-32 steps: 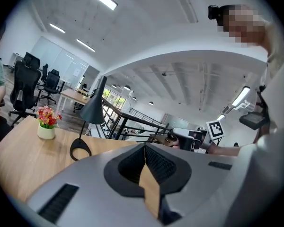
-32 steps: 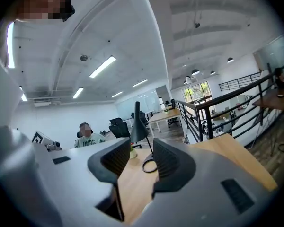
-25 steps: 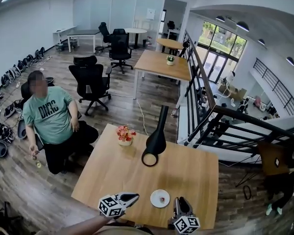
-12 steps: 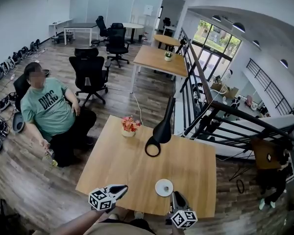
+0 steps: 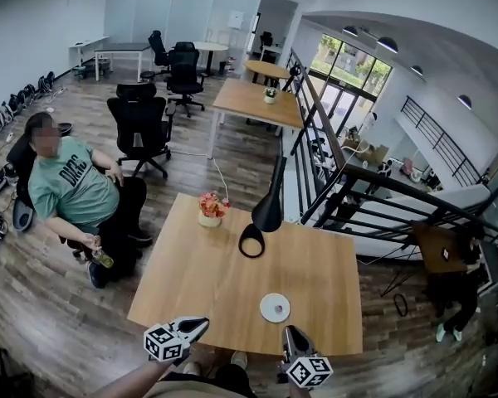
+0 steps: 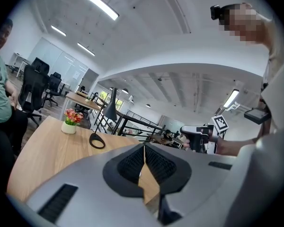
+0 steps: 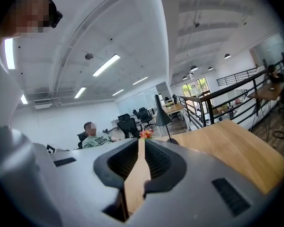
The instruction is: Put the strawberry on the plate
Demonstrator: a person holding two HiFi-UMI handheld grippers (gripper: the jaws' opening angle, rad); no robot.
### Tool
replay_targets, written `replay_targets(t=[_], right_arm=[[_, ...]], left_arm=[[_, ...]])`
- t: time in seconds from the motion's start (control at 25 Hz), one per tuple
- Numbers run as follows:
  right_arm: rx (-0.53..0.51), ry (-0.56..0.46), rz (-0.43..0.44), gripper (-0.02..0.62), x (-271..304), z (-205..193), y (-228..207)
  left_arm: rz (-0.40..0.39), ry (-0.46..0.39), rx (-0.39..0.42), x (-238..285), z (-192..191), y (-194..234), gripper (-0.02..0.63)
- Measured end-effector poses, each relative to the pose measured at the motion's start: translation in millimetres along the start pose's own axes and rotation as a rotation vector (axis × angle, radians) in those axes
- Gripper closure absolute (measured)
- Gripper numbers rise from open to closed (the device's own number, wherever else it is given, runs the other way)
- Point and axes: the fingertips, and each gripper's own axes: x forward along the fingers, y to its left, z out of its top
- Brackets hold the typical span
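Wooden table (image 5: 199, 280), white plate (image 5: 266, 303) with the tiny strawberry (image 5: 275, 309) on it, left gripper (image 5: 201, 325) jaws together and empty, right gripper (image 5: 290, 332) jaws closing on nothing, green shirt (image 5: 70, 189) letters too small to read

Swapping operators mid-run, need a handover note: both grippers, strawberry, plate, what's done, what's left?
Left gripper: jaws together, empty, over the near edge of the table.
Right gripper: jaws closing, almost together, nothing between them, at the near edge just right of the plate.
Plate: on the table near the front edge, ahead of and between the two grippers. The small speck at its centre looks like the strawberry, but it is too small to be sure.
Done: placement appears finished.
Left: confirm the berry sits on the plate.
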Motion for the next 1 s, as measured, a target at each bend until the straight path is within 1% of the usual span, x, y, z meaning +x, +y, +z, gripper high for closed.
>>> replay_targets(t=[0.12, 0.2, 0.36, 0.48, 0.56, 0.72, 0.88, 1.0], right_arm=[[0.008, -0.030, -0.008, 0.546, -13, 7, 0], [-0.020, -0.052, -0.024, 0.546, -20, 15, -1], [-0.169, -0.070, -0.086, 0.545, -30, 22, -5], [-0.284, -0.075, -0.115, 0.545, -33, 28, -14], [-0.337, -0.062, -0.121, 0.545, -38, 30, -20], [-0.363, -0.033, -0.099, 0.545, -64, 26, -34], [-0.378, -0.008, -0.077, 0.545, -74, 19, -43], [-0.373, 0.015, -0.085, 0.545, -84, 11, -62]], left_arm=[[-0.025, -0.046, -0.073, -7, 10, -11, 0.601], [-0.045, -0.079, -0.086, -11, 24, -21, 0.601], [-0.057, -0.109, -0.072, -9, 40, -34, 0.601], [-0.051, -0.114, -0.101, 0, 47, -36, 0.601], [-0.047, -0.107, -0.115, 5, 47, -39, 0.601], [-0.029, -0.068, -0.111, 20, 27, -60, 0.601], [-0.010, -0.032, -0.067, 35, 17, -72, 0.601], [-0.027, -0.023, -0.095, 55, 8, -87, 0.601]])
